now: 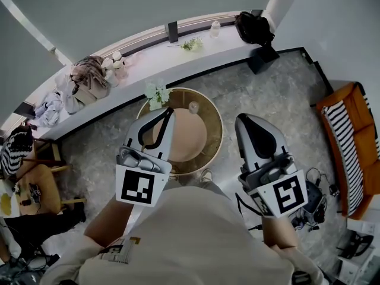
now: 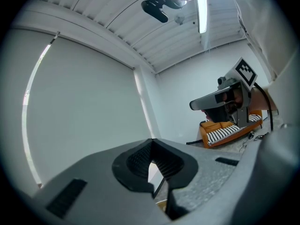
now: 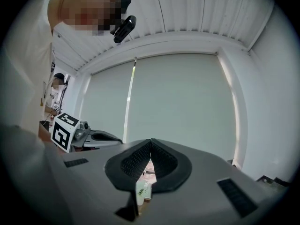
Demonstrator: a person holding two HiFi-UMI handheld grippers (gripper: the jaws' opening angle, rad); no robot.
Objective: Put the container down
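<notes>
– Are the grippers holding anything?
– No. The left gripper (image 1: 167,113) and right gripper (image 1: 244,121) are both clenching shut on nothing.
– And the container?
– The small clear container (image 1: 193,107) is sitting on the round desk (image 1: 216,125), near white flowers (image 1: 157,92).

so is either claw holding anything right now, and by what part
Nothing is held: the left claw and the right claw are both shut with nothing between them.
</notes>
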